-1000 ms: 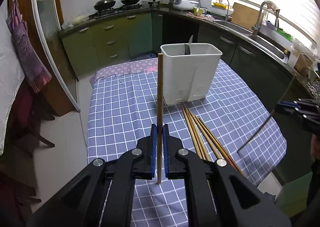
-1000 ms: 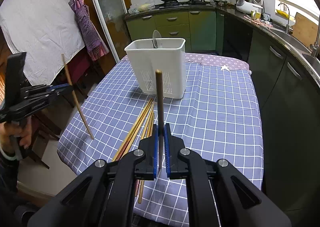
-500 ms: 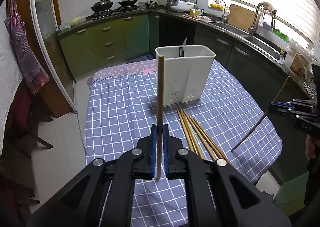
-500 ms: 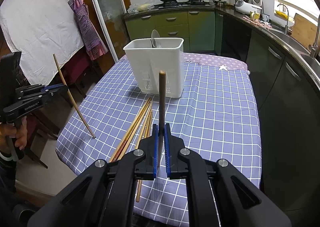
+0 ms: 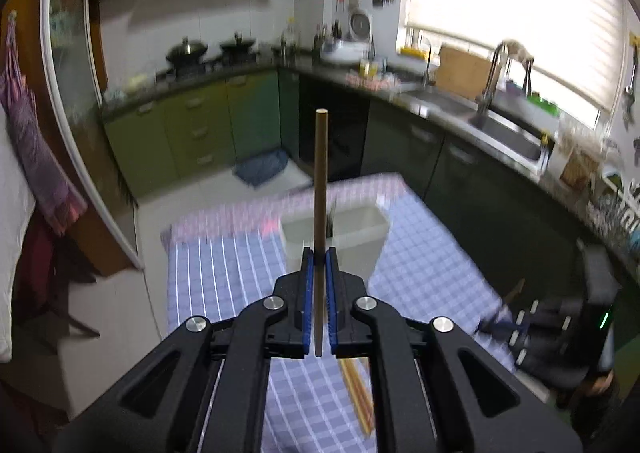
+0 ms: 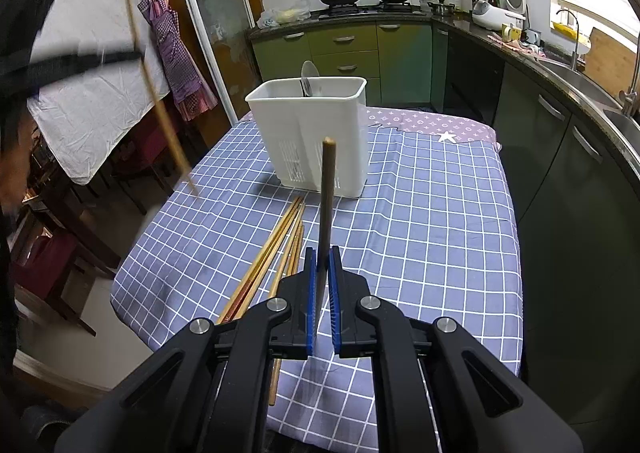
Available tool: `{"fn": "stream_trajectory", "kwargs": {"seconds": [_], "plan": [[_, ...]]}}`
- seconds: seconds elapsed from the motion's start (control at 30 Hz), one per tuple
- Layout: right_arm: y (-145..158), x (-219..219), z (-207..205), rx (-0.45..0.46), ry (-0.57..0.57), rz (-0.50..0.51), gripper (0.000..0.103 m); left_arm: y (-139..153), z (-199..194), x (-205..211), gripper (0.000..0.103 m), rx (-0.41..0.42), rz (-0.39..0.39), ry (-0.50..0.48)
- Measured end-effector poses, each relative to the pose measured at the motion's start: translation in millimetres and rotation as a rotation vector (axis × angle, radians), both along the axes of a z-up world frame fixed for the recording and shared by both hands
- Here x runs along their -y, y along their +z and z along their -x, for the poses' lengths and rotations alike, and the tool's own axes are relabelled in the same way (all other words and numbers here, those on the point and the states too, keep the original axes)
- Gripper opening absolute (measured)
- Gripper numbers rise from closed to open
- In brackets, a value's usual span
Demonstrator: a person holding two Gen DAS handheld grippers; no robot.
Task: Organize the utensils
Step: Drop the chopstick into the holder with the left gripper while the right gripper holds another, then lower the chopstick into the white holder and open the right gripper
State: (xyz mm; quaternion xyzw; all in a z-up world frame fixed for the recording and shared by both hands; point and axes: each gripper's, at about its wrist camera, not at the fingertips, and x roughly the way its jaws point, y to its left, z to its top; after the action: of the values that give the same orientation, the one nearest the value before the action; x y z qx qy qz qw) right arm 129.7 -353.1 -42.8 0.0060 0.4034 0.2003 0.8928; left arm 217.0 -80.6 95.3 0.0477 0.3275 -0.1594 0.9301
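Note:
My left gripper [image 5: 319, 253] is shut on a light wooden chopstick [image 5: 321, 181] that stands upright, high above the table. Below it is the white utensil holder [image 5: 352, 233], blurred. My right gripper [image 6: 323, 253] is shut on a darker chopstick [image 6: 327, 189], held upright in front of the white utensil holder [image 6: 320, 141], which has a spoon [image 6: 309, 77] in it. Several chopsticks [image 6: 276, 249] lie on the checked cloth between the holder and my right gripper. The left gripper and its chopstick [image 6: 160, 105] show at the left of the right wrist view.
The table [image 6: 440, 213] has a blue checked cloth and drops off at its near and side edges. Green kitchen cabinets [image 6: 360, 49], a stove with pans and a sink counter [image 5: 500, 125] surround it. Chairs [image 6: 72, 221] stand to the left.
My left gripper has risen quickly with its chopstick, so the holder now lies lower and smaller in its view. My right gripper has stayed nearly still, holding its chopstick.

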Motion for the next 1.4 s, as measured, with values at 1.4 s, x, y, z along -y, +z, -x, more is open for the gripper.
{"fn": "stream_trajectory", "kwargs": {"seconds": [1.4], "plan": [[130,-19,-151,0.238,-0.182,-0.15,0.007,-79,7,-39,0.041,-0.115,-0.018,0.057]]}}
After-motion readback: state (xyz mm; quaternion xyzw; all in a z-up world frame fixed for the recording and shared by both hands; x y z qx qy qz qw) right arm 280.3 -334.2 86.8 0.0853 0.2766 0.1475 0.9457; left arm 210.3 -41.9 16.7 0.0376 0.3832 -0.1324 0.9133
